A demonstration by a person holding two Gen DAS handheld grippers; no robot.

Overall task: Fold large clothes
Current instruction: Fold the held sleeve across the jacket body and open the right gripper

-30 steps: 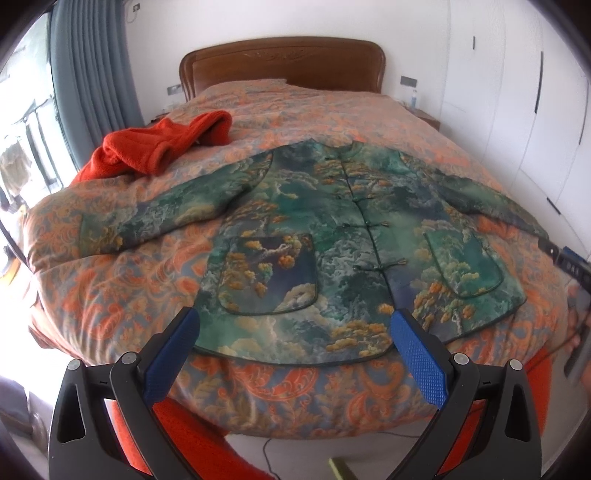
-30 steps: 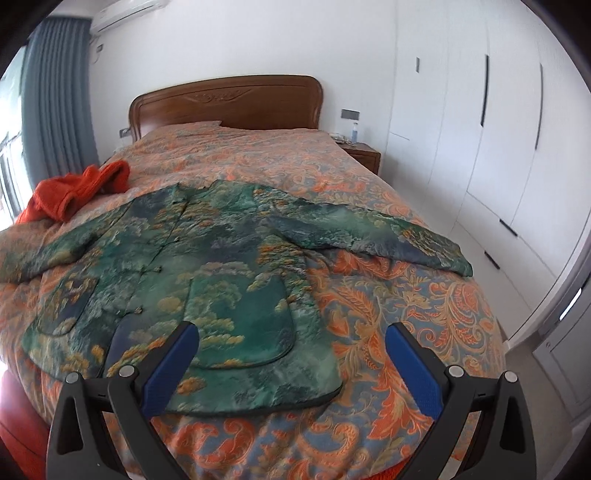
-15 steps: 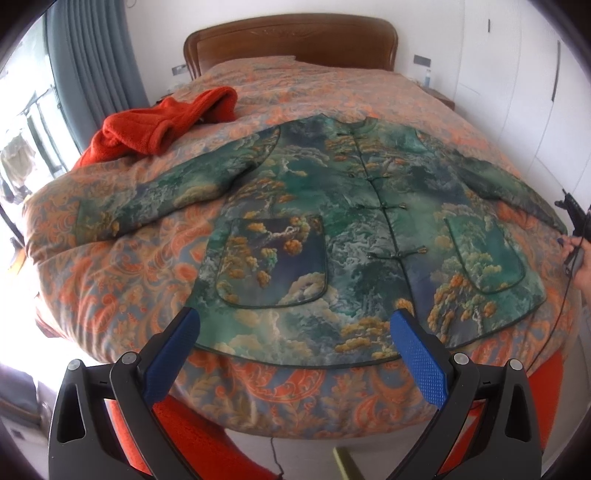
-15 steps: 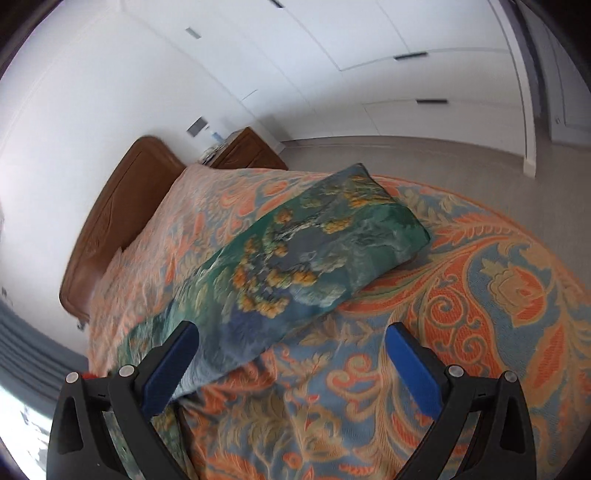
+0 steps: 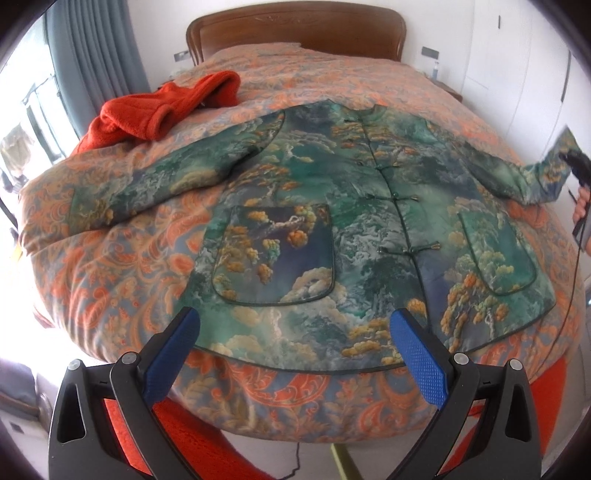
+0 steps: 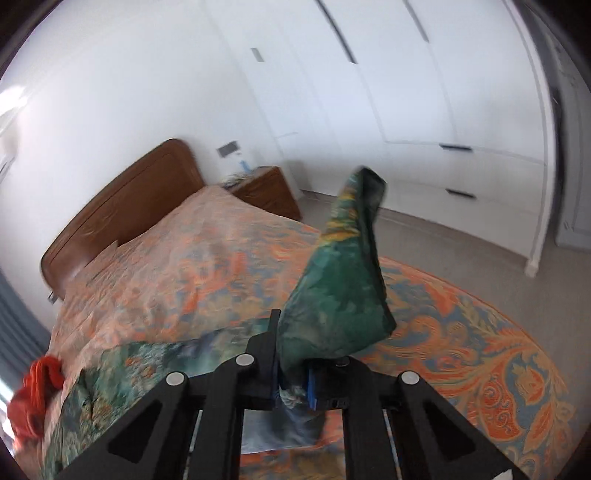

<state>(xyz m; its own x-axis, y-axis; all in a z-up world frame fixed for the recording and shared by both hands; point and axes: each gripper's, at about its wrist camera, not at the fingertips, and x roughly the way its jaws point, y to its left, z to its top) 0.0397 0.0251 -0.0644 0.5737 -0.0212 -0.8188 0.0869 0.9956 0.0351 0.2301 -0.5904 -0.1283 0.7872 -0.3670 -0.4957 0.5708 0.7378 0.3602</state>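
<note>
A green patterned jacket (image 5: 332,206) lies face up and buttoned on the bed, its left sleeve (image 5: 155,184) stretched out flat. My left gripper (image 5: 295,350) hovers open over the jacket's bottom hem, touching nothing. My right gripper (image 6: 291,380) is shut on the jacket's right sleeve (image 6: 343,280), whose cuff end stands up above the jaws. In the left wrist view that lifted cuff (image 5: 561,147) shows at the far right edge, beside the right gripper (image 5: 580,166) and a hand.
The bed carries an orange and blue paisley quilt (image 5: 110,266). A crumpled red garment (image 5: 162,107) lies at the jacket's upper left. A wooden headboard (image 5: 295,33) stands behind, a nightstand (image 6: 269,192) and white wardrobe doors (image 6: 443,110) to the right. A cable (image 5: 572,295) hangs at the bed's right side.
My right gripper swung over to the sleeve end, closed on it and lifted the cuff off the quilt. My left gripper came closer and lower toward the hem, still open.
</note>
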